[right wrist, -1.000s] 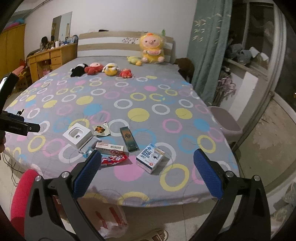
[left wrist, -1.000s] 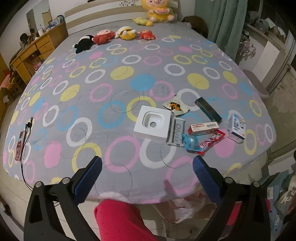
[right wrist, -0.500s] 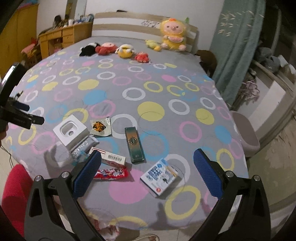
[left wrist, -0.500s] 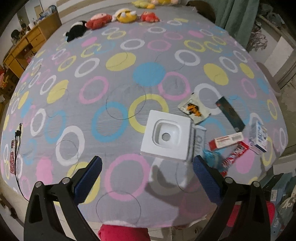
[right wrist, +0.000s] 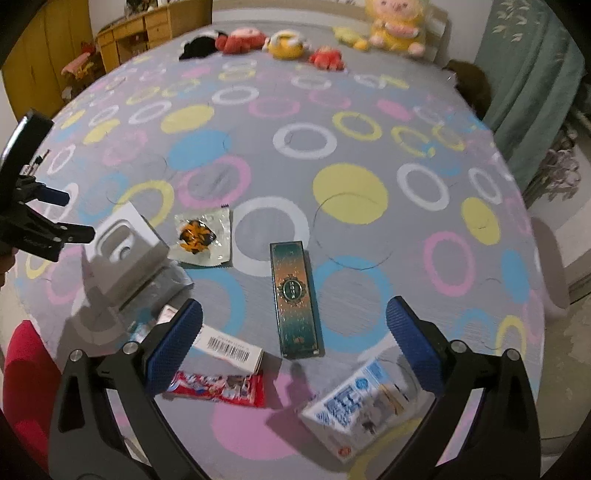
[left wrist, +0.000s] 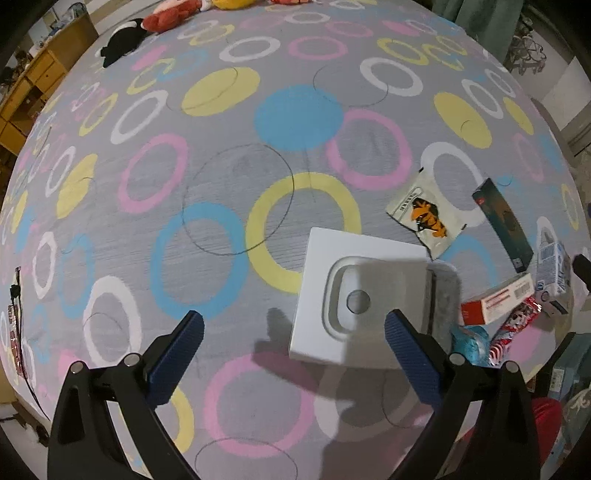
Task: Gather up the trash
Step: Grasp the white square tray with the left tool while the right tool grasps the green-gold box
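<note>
Left hand-held gripper (left wrist: 293, 334): spread wide, holding nothing, hovering over the near edge of the bed with its blue pads either side of the white box's near end.
Right hand-held gripper (right wrist: 294, 323): spread wide, empty, above the litter near the foot of the bed.
Milk carton (right wrist: 364, 408): blue and white, lying on its side, nearest the right gripper.
Red candy wrapper (right wrist: 218, 387): flat on the bedspread, just in front of the white barcode box (right wrist: 231, 349).
Blue crumpled wrapper (left wrist: 469, 341): beside the red-and-white box, close to the right finger of the left gripper.
White box (left wrist: 360, 301): square, with a moulded recess, partly over a silver foil packet (right wrist: 168, 278).
Green box (right wrist: 295, 299): long and narrow, flat, between the right gripper's fingers in its view.
Snack packet (right wrist: 203, 236): white with an orange picture, just beyond the white box.
Bed (left wrist: 229, 177): grey spread with coloured rings and dots; it carries all the litter.
Plush toys (right wrist: 284, 44): in a row at the far end.
Wooden dresser (right wrist: 147, 26): beyond the bed, far left.
</note>
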A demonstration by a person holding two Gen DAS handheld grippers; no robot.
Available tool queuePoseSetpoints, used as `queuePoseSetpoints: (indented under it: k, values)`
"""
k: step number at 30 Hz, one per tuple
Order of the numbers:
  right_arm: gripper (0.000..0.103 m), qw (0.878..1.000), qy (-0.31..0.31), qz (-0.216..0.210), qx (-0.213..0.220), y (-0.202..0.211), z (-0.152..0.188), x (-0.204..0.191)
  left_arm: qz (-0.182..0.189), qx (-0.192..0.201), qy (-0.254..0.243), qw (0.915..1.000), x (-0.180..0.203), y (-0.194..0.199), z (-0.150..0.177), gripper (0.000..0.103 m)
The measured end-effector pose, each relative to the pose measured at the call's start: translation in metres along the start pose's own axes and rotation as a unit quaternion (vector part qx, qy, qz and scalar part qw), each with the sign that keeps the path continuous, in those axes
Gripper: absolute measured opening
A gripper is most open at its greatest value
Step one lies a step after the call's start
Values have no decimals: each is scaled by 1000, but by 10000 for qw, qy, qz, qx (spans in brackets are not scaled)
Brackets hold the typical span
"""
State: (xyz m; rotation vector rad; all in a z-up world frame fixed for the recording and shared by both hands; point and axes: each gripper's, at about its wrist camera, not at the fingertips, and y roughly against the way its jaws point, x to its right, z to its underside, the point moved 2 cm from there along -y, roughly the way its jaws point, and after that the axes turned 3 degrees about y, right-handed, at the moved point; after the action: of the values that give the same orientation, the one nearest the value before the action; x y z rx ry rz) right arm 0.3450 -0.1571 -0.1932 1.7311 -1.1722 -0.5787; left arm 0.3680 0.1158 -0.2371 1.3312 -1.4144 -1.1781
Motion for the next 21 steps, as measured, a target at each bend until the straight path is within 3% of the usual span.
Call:
queuePoseSetpoints:
  k: [15, 18, 21]
  values:
    - [97, 9959, -84, -264, -863, -90, -2, 14, 7, -289, -192, 9994, -2, -41, -12, 95]
    - [96, 9941, -219, -335, -1011, -103, 1, 19, 236, -390, -120, 9989, -5, -48, -16, 87]
    - [92, 9927, -272, -386, -1110, -112, 3, 23, 403, -560, 42, 9976, -10, -57, -19, 71]
